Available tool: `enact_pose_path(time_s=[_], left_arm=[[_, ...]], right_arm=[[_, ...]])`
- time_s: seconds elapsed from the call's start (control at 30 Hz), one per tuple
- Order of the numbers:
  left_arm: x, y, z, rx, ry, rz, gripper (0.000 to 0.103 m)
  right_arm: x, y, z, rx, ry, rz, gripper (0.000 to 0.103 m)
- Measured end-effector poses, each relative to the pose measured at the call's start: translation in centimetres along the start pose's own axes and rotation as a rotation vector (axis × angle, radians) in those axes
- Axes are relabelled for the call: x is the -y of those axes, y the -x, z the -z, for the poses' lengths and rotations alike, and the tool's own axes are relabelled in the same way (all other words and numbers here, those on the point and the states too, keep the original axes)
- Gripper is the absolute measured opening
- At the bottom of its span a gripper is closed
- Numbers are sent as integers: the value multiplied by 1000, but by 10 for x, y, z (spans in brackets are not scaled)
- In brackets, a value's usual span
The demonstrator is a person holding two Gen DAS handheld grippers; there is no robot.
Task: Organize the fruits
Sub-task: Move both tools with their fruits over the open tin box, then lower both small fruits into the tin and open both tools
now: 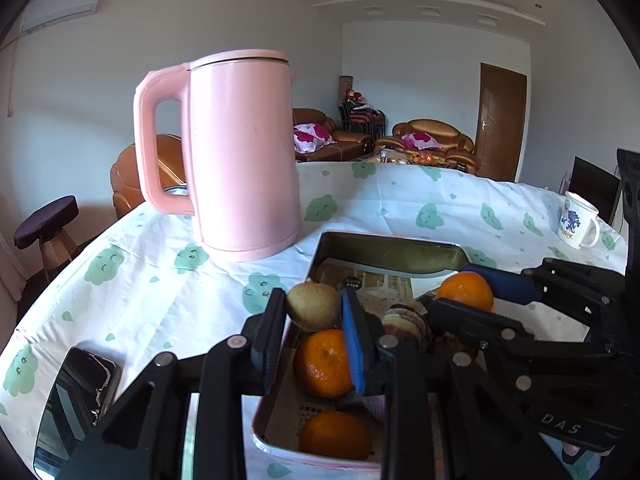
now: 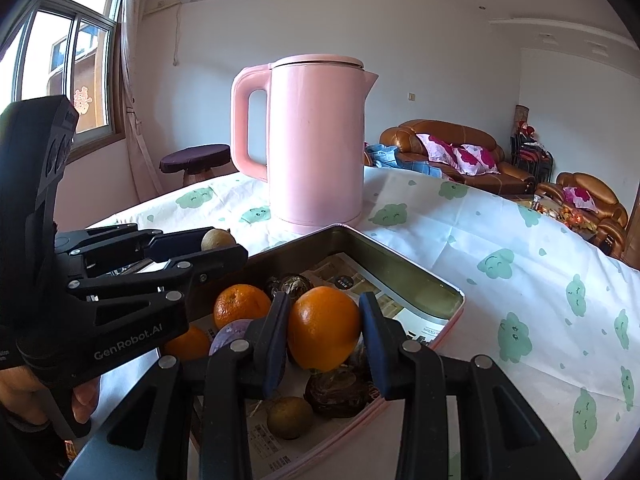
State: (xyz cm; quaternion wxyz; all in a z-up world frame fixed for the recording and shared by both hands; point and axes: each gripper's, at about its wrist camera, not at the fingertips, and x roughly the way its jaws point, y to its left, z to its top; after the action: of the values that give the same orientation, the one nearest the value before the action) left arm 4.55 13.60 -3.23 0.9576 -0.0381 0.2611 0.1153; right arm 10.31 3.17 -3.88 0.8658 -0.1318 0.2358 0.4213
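While both grippers hang over the tin, here's how it looks:

Left gripper (image 1: 314,312): fingers clamped on a small brownish-green fruit (image 1: 313,306), roundish with a dull rough skin, held just above the tin's left rim.

Right gripper (image 2: 324,330): closed on a big orange (image 2: 324,328) with glossy, dimpled peel, held over the middle of the tin.

Tin (image 1: 384,248): shallow rectangular metal tray with a pinkish outside, lined with printed paper, sitting on the tablecloth near the table's front edge. Its long axis runs away from the cameras toward the kettle.

Key relation: both fruits sit squarely between their fingers, with the tin floor directly below. The far end by the kettle looks bare, so I'd guess that's where the room is.

Already inside: more oranges (image 1: 325,362), another brownish fruit (image 2: 290,416) and dark wrinkly lumps (image 2: 340,394) I can't identify.

Nearby: a smooth pink plastic kettle (image 1: 244,152) at the tin's far end, a phone (image 1: 76,404) by the front-left edge, and a mug (image 1: 578,222) far right.
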Motion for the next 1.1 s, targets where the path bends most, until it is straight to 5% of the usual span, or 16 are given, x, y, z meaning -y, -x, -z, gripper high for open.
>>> enact_pose_path(time_s=[0.73,1.1], left_arm=[[9,-10,1,-52,-42,9,31],[2,1,1,-2,-11,-15,60]], right_arm=[[4,-12,2,-85,-23,-7,38],[9,-3,3,-42,-57,6,64]])
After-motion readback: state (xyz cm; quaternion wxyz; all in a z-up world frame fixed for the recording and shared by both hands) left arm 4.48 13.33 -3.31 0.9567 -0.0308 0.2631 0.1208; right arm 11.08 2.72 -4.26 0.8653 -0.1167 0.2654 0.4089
